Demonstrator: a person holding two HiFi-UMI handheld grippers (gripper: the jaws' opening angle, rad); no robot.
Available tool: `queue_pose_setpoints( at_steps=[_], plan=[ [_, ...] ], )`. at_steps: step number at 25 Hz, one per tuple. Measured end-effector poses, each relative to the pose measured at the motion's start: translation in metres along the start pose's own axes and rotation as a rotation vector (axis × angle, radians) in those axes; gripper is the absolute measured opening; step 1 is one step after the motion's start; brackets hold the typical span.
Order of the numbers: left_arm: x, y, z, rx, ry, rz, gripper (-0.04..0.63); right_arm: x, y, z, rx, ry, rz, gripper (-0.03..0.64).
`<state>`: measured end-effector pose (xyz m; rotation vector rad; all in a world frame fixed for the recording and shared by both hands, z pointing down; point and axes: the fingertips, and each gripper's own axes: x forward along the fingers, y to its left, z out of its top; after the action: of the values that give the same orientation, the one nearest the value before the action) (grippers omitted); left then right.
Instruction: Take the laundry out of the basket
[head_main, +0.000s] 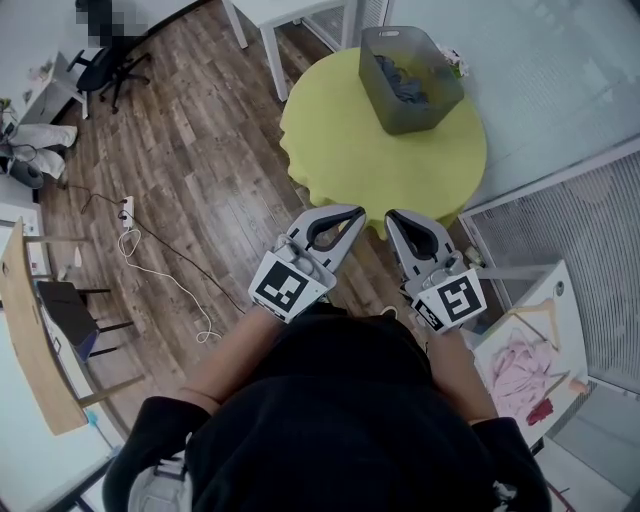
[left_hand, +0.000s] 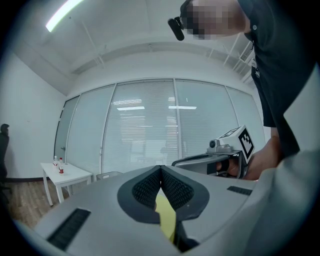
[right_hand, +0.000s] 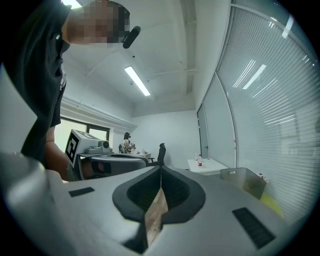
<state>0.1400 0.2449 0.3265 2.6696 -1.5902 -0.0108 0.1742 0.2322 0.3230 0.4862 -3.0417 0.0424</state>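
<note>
A person in a black top holds both grippers out level, side by side, pointing towards a round table with a yellow-green cloth (head_main: 345, 150). The left gripper (head_main: 354, 212) has its jaws closed together, and its own view shows the two dark pads meeting with nothing between them. The right gripper (head_main: 392, 216) is the same: jaws pressed together and empty. The tips of both grippers show over the near edge of the table.

A grey translucent plastic basket (head_main: 428, 112) stands at the far edge of the table, on the right side, close to the glass wall. Inside it lies the dark blue laundry (head_main: 400, 80), in a heap. The basket is well apart from both grippers. In the right gripper view it appears to the right of the jaws.

The floor (head_main: 200, 190) is of brown wood planks.
</note>
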Motion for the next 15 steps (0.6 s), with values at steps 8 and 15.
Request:
queue_pose_setpoints(
  at_steps=[8,15],
  plan=[
    [-0.016,0.018,-0.002,-0.013,0.000,-0.008,0.006,0.016,0.012,-0.002,0.005,0.013,-0.006,0.023],
    [-0.006,0.038,-0.007,-0.022,0.000,0.005,0.006,0.035,-0.003,-0.006,0.020,0.010,0.016,0.023]
  ],
)
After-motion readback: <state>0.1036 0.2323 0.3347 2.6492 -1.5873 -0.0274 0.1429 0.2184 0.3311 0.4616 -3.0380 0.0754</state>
